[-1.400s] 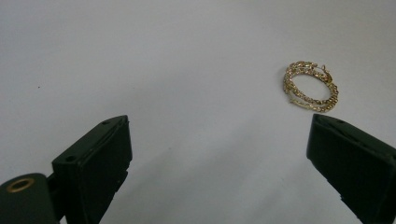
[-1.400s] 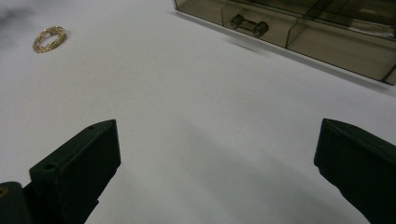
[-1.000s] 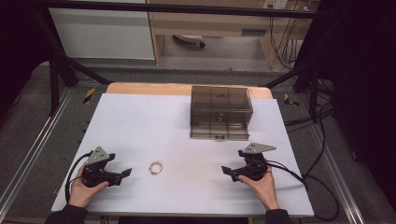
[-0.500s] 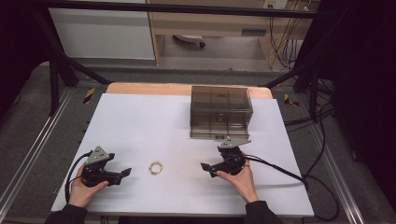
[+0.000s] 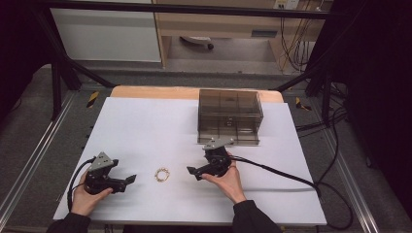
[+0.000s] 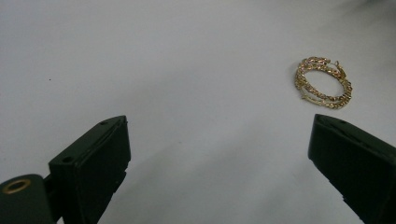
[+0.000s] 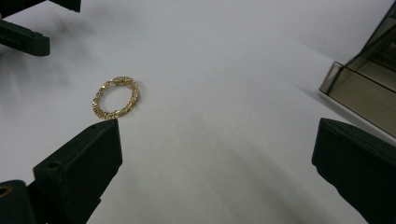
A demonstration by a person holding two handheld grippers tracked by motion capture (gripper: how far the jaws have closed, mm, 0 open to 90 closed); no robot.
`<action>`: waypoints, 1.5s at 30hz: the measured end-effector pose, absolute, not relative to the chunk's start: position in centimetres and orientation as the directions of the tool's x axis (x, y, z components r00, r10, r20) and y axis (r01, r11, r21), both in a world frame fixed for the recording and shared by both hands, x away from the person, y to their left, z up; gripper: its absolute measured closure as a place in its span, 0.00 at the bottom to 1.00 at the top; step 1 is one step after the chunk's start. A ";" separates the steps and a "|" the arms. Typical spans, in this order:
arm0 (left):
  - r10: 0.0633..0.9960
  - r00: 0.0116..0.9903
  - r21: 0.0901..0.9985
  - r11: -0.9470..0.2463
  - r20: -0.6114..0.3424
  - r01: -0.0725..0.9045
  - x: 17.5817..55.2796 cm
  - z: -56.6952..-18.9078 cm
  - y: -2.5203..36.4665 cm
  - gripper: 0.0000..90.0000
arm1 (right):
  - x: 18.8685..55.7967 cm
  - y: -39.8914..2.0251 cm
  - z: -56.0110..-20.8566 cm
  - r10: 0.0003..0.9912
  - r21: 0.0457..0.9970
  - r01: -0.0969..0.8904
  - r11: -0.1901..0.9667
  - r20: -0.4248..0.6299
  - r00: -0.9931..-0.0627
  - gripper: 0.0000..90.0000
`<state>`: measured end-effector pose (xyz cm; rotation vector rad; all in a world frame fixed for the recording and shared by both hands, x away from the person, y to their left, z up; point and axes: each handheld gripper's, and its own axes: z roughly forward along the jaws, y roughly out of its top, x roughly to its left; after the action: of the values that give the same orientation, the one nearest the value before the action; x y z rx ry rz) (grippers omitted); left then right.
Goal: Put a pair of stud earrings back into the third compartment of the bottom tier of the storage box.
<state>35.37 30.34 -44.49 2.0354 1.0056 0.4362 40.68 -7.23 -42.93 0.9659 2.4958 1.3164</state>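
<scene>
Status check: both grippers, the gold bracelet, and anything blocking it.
Left gripper open, empty. Right gripper open, empty, aimed at the gold bracelet. Bracelet flat on white table, between grippers, untouched. Nothing blocking; smoky drawer box sits behind.

Gold chain ring (image 7: 116,98) on white table (image 7: 224,65); smoky box (image 7: 364,88) at right; fingers (image 7: 79,168) apart.
</scene>
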 end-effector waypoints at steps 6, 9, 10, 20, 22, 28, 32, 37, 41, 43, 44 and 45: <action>0.780 0.624 0.787 -0.358 -0.044 0.503 35.4 -44.5 30.3 0.06 | 41.2 -5.7 -43.3 0.604 0.783 0.477 0.399 0.167 -0.779 0.03; 0.780 0.624 0.787 -0.357 -0.045 0.503 35.4 -44.5 30.3 0.06 | 41.4 -4.8 -43.5 0.610 0.777 0.482 0.405 0.163 -0.776 0.03; 0.781 0.623 0.787 -0.357 -0.045 0.504 35.4 -44.5 30.3 0.06 | 41.5 -4.6 -43.5 0.608 0.775 0.483 0.407 0.164 -0.776 0.03; 0.781 0.624 0.787 -0.357 -0.045 0.503 35.4 -44.5 30.3 0.06 | 42.1 -2.4 -43.9 0.603 0.764 0.481 0.429 0.155 -0.783 0.10; 0.780 0.624 0.787 -0.358 -0.043 0.503 35.4 -44.5 30.3 0.06 | 42.1 -2.0 -44.0 0.595 0.761 0.475 0.441 0.148 -0.790 0.11; 0.780 0.625 0.785 -0.361 -0.042 0.503 35.4 -44.6 30.3 0.06 | 42.1 -0.8 -44.2 0.567 0.758 0.456 0.467 0.139 -0.812 0.19; 0.779 0.626 0.785 -0.362 -0.042 0.503 35.4 -44.6 30.2 0.07 | 42.1 -0.2 -44.3 0.553 0.760 0.444 0.475 0.135 -0.822 0.29; 0.779 0.626 0.785 -0.362 -0.042 0.503 35.4 -44.6 30.3 0.07 | 42.0 0.6 -44.5 0.525 0.751 0.435 0.497 0.139 -0.840 0.42; 0.777 0.628 0.785 -0.365 -0.040 0.502 35.4 -44.6 30.2 0.07 | 42.0 1.2 -44.6 0.516 0.743 0.433 0.510 0.138 -0.846 0.50; 0.777 0.629 0.784 -0.366 -0.040 0.502 35.4 -44.6 30.2 0.07 | 41.9 1.5 -44.7 0.509 0.739 0.430 0.519 0.137 -0.850 0.55; 0.777 0.629 0.784 -0.366 -0.040 0.502 35.4 -44.6 30.2 0.07 | 41.9 1.6 -44.7 0.506 0.741 0.429 0.518 0.139 -0.851 0.57; 0.777 0.628 0.784 -0.365 -0.040 0.502 35.4 -44.6 30.2 0.07 | 41.9 1.7 -44.7 0.504 0.741 0.430 0.515 0.144 -0.852 0.60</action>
<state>35.43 30.22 -44.58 2.0431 1.0000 0.4336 41.94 1.74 -44.74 0.8210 2.6560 1.2606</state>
